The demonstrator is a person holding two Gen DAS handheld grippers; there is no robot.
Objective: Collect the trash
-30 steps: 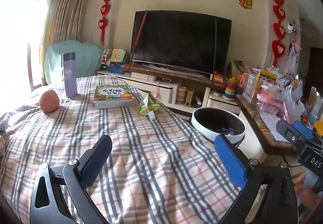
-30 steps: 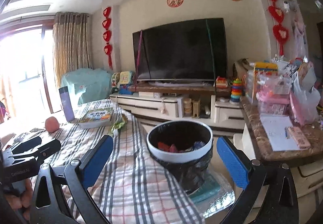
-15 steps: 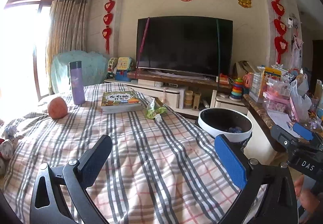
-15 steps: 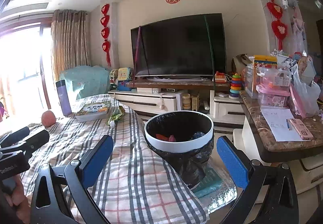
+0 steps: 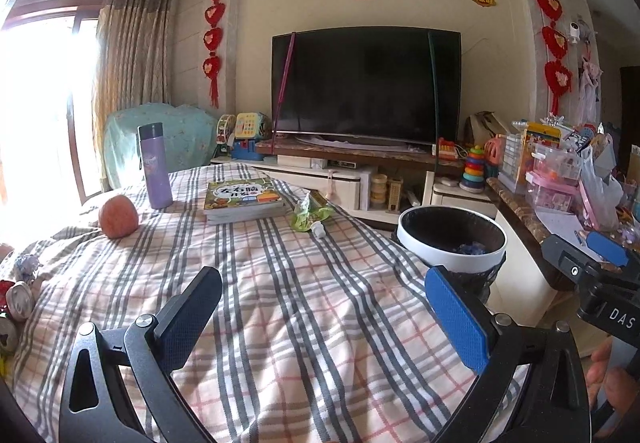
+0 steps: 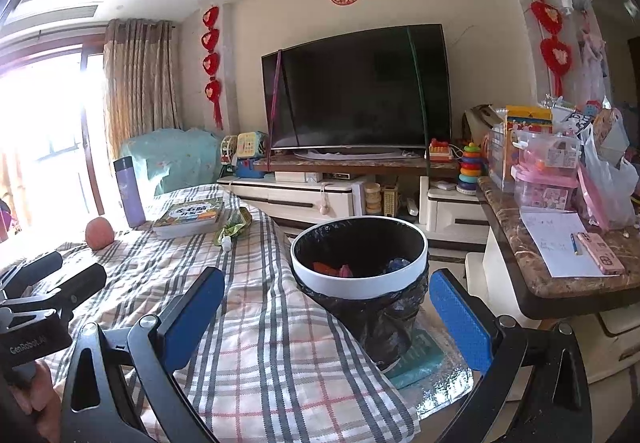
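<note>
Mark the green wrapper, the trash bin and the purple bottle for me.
green wrapper (image 5: 306,214), left wrist view, on the middle of the crumpled foil.
trash bin (image 6: 360,282), right wrist view, on the white rim's front.
purple bottle (image 5: 155,171), left wrist view, on the mid body.

Plaid grey-pink cloth (image 5: 304,323), white-rimmed black bin (image 6: 360,279), green wrapper (image 5: 308,214).

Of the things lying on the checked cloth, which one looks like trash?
The crumpled green wrapper, right of the book. It is crushed and torn open, while the book, the purple bottle and the orange fruit are whole.
</note>
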